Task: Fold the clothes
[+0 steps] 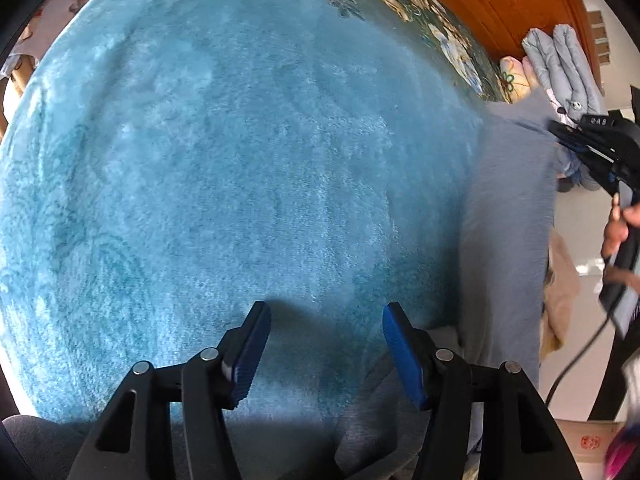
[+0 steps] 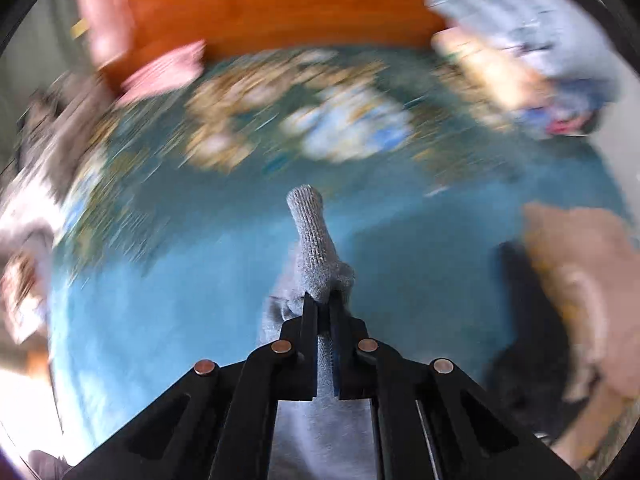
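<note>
Here the grey knit garment (image 2: 320, 248) is clamped at a bunched edge by the right gripper (image 2: 323, 300), whose fingers are pressed together on the fabric so that a ribbed nub sticks out past the tips. In the left wrist view the same garment (image 1: 508, 208) is seen lifted at the right side of the blue plush blanket (image 1: 240, 160), hanging as a broad panel from the right gripper (image 1: 568, 140), with its lower part trailing down toward the near edge of the bed. The left gripper (image 1: 324, 344) is held just above the blanket with its blue pads (image 1: 250, 354) spread apart and nothing between them.

The step in hand is judged to be the spreading of the garment before any fold is made. It is best done if a second edge is taken by the free left gripper, well apart from the held one, so that the cloth can be drawn taut and laid flat. The right view is smeared, so a slower carry is advised. The pile of folded clothes (image 1: 560, 64) near the wooden headboard (image 1: 500, 0) should be kept out of the sweep.
</note>
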